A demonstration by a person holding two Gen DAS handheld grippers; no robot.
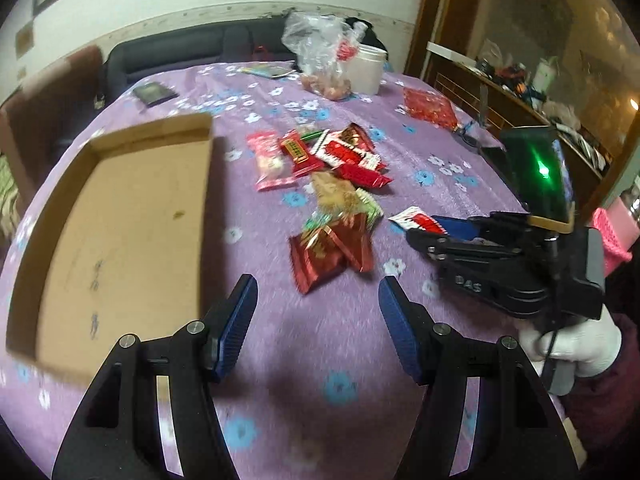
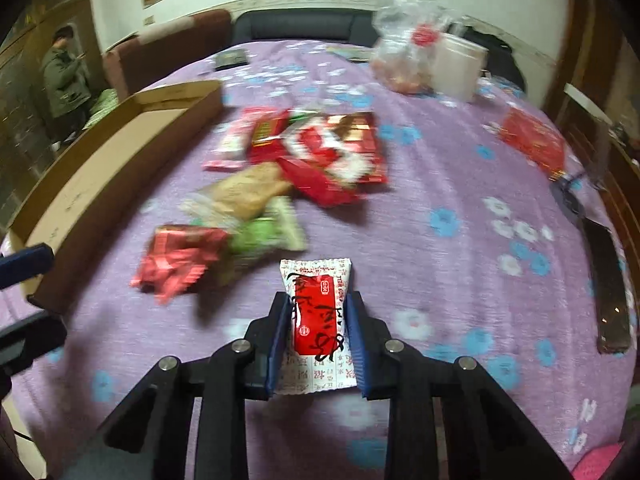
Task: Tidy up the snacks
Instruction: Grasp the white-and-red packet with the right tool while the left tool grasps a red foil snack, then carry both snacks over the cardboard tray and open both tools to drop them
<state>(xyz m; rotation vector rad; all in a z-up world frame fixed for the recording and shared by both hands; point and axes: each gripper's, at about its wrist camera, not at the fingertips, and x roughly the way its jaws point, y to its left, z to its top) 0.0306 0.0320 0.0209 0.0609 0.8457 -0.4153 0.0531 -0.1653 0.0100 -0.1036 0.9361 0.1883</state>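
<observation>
- Right tongs (image 2: 316, 336) clamp a white snack packet (image 2: 318, 308) with a red label panel and black brush lettering; both blue pads press its long edges, just above the purple floral cloth of the bench (image 2: 440, 184).
- Left tongs (image 1: 318, 320) stand apart with nothing between them, hovering over bare cloth.
- An empty cardboard tray (image 1: 120, 220) lies just left of them, its near corner blurred.
- A snack pile (image 1: 328, 184) sits mid-bench: red wrappers, a pink one, a tan one and a green one, too smeared to read.
- From the left wrist view, the held packet (image 1: 414, 218) peeks out only partly past the right tongs.
- A clear plastic bag (image 1: 320, 52) and a white jar (image 1: 366, 68) stand at the far edge.
</observation>
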